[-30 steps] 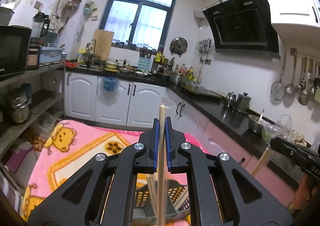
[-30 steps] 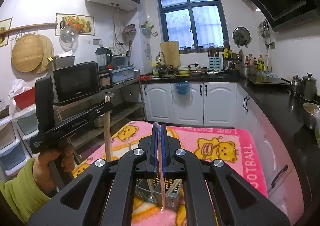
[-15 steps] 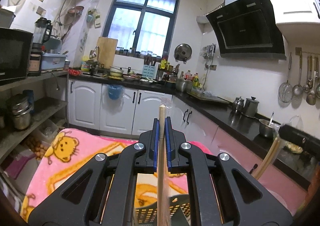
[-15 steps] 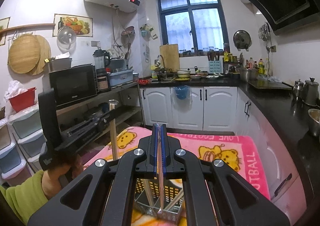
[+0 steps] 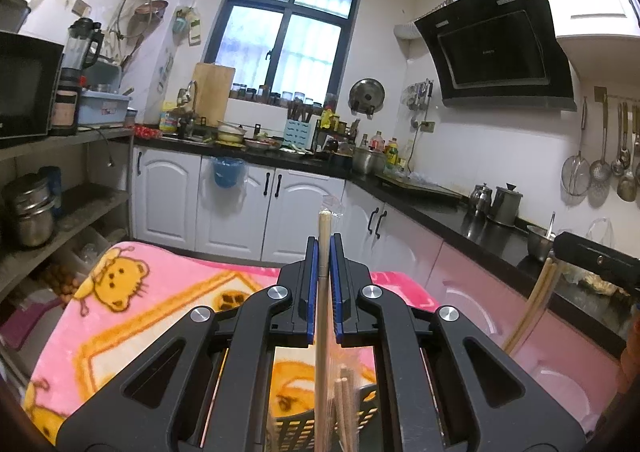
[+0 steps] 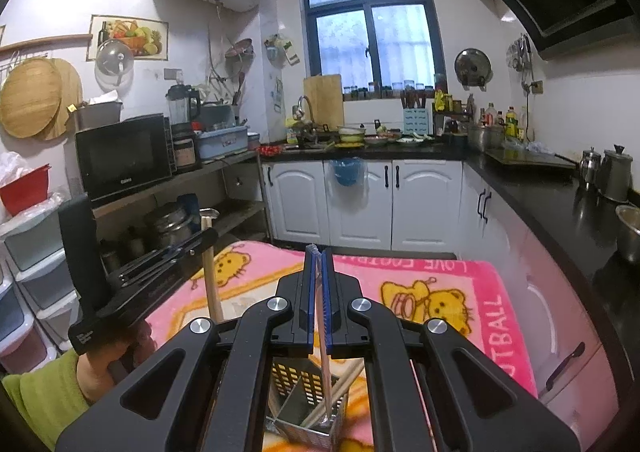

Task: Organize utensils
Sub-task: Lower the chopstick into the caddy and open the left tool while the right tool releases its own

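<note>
- Left wrist view: the left gripper (image 5: 324,252) has its blue-lined jaws pressed onto a wooden chopstick (image 5: 321,316) in a clear wrapper, held upright, its top poking above the fingertips.
- Below that gripper, near the bottom edge, sits a perforated utensil holder (image 5: 296,418) with more chopstick ends standing in it, on a pink cartoon blanket (image 5: 132,316).
- At the right of this view the right gripper (image 5: 596,262) appears as a dark bar, with a pair of wooden chopsticks (image 5: 532,312) slanting down from it.
- Right wrist view: the right gripper's jaws are clamped on a thin, pale wrapped chopstick pair (image 6: 323,368) that runs down between them; the lower end reaches into the near right compartment of the utensil holder (image 6: 308,404).
- That holder is a metal box with dividers; other chopsticks (image 6: 340,398) lean diagonally inside it.
- The holder stands on the blanket, near its close edge, directly under both grippers.
- To the left in this view, a hand (image 6: 108,364) in a green sleeve grips the left gripper's handle, its chopstick standing vertical just left of the holder.
- White cabinets (image 6: 360,204) and a black countertop (image 6: 560,208) line the far and right sides of the kitchen.
</note>
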The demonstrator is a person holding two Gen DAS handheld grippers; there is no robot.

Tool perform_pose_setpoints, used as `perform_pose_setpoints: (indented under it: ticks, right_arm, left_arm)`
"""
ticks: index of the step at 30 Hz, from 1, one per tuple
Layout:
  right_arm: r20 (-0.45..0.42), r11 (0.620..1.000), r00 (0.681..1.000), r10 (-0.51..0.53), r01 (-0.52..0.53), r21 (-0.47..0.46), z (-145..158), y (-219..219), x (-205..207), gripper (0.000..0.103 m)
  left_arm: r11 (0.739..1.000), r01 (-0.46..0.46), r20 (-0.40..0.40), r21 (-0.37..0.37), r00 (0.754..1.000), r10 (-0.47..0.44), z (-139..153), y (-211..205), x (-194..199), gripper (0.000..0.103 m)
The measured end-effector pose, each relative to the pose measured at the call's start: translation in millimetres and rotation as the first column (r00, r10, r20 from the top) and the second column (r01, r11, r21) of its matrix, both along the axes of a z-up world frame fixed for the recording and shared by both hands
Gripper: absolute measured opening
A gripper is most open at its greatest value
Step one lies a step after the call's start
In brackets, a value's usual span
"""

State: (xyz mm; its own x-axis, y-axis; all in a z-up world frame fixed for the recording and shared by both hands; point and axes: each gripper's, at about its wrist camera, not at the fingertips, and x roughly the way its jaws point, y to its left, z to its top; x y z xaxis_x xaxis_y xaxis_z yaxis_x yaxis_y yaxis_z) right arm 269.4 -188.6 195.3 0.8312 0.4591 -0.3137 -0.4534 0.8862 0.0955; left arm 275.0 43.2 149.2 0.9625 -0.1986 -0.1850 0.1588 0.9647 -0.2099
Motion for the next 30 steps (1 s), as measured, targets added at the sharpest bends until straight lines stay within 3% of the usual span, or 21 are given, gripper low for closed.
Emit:
perform_pose_setpoints:
  ticks: [14, 16, 17, 18, 19, 23, 30]
  right_arm:
    - [-0.093, 1.000, 0.996, -0.009, 0.009, 0.005, -39.5, -5.3, 11.0, 0.004]
    - [-0.107, 1.000, 0.994, -0.019, 0.019, 0.003, -45.2, -8.0, 11.0, 0.010]
    - [-0.112, 1.000, 0.993, -0.024, 0.025, 0.005, -46.9, -9.2, 10.8, 0.024]
    - [-0.119, 1.000, 0.993, -0.027, 0.029, 0.007, -49.5, -11.3, 10.3, 0.030]
    - [-0.122, 0.999, 0.992, -0.030, 0.032, 0.009, -51.7, -13.2, 9.6, 0.032]
    - [-0.145, 0.999, 0.989, -0.042, 0.043, 0.002, -62.0, -20.6, 6.4, 0.032]
    - [-0.177, 0.999, 0.983, -0.048, 0.049, 0.001, -75.2, -29.0, -3.8, 0.033]
  left_arm:
    - [1.000, 0.011, -0.047, -0.014, 0.999, -0.011, -32.0, 7.9, -2.0, 0.004]
    - [1.000, 0.017, -0.067, -0.018, 0.998, -0.018, -37.0, 10.3, -4.0, 0.012]
    - [1.000, 0.016, -0.078, -0.021, 0.997, -0.018, -38.9, 11.3, -4.6, 0.018]
    - [0.999, 0.021, -0.097, -0.029, 0.995, -0.024, -41.5, 13.5, -6.6, 0.032]
    - [0.999, 0.026, -0.103, -0.037, 0.994, -0.029, -43.6, 14.6, -9.2, 0.038]
    - [1.000, 0.008, -0.127, -0.024, 0.992, -0.011, -48.9, 20.2, -20.2, 0.040]
    - [0.999, -0.004, -0.166, -0.044, 0.986, -0.004, -54.8, 34.1, -40.1, 0.057]
